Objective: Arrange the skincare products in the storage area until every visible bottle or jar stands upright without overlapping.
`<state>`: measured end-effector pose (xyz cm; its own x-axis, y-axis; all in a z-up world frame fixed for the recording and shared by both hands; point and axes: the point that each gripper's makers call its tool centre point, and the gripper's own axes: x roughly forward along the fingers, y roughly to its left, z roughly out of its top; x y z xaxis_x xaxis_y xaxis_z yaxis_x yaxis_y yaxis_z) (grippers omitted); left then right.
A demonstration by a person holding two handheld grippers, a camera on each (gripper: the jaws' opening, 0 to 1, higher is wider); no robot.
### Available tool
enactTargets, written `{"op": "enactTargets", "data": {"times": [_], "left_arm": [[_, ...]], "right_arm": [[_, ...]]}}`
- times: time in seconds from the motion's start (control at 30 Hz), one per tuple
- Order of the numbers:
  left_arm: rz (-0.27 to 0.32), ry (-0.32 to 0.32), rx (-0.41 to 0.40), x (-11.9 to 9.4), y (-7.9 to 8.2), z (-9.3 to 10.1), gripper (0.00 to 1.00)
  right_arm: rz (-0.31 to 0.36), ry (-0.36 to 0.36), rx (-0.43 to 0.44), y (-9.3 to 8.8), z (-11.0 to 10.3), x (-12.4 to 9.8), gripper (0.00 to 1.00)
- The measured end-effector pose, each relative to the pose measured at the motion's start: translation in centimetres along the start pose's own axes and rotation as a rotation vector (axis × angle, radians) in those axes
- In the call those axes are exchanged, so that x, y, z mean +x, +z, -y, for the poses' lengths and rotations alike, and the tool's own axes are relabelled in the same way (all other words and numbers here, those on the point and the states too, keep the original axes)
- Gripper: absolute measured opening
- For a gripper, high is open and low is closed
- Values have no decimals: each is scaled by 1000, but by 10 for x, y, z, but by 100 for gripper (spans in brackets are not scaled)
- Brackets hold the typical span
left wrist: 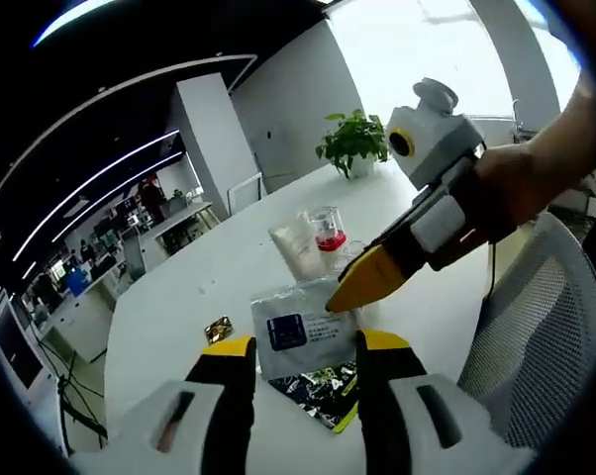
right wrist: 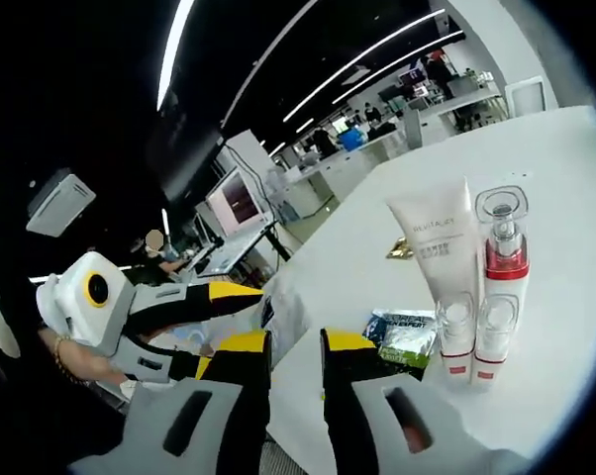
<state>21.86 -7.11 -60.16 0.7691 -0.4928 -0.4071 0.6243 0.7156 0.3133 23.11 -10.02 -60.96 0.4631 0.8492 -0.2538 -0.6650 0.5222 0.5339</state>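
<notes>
An open office with ceiling light strips lies behind a white tabletop (left wrist: 179,297). In the left gripper view the left gripper (left wrist: 305,361) stands wide apart, empty, just before a pale sachet (left wrist: 303,329) that partly covers a dark sachet (left wrist: 323,386). The right gripper (left wrist: 362,282) enters from the right, its tips over the pale sachet; whether it grips, I cannot tell. Farther off, a white tube (right wrist: 439,259) and a clear red-collared bottle (right wrist: 503,259) stand touching, hard to make out there.

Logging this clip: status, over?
Left gripper open over sachets. Right gripper open, empty. White tube and pump bottle upright, side by side. Nothing blocking.
</notes>
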Motion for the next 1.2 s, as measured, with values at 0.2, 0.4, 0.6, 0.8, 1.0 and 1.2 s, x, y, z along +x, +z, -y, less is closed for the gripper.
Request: {"op": "enactTargets", "data": {"times": [0.2, 0.4, 0.6, 0.8, 1.0, 1.2], "left_arm": [[4, -22, -34, -1, -1, 5, 37], [5, -36, -82, -2, -4, 3, 39], [26, -79, -193, -9, -4, -1, 43], [84, -200, -506, -20, -4, -10, 41], [108, -295, -594, -33, -5, -17, 36], [172, -393, -785, -48, -1, -18, 30]], "right_arm": [[10, 49, 20, 2, -8, 0, 3], [15, 79, 16, 2, -14, -1, 1], [3, 60, 24, 1, -10, -5, 1], [-3, 93, 23, 3, -14, -6, 1], [-10, 184, 28, 5, -36, -3, 1], [0, 267, 65, 9, -57, -1, 1]]}}
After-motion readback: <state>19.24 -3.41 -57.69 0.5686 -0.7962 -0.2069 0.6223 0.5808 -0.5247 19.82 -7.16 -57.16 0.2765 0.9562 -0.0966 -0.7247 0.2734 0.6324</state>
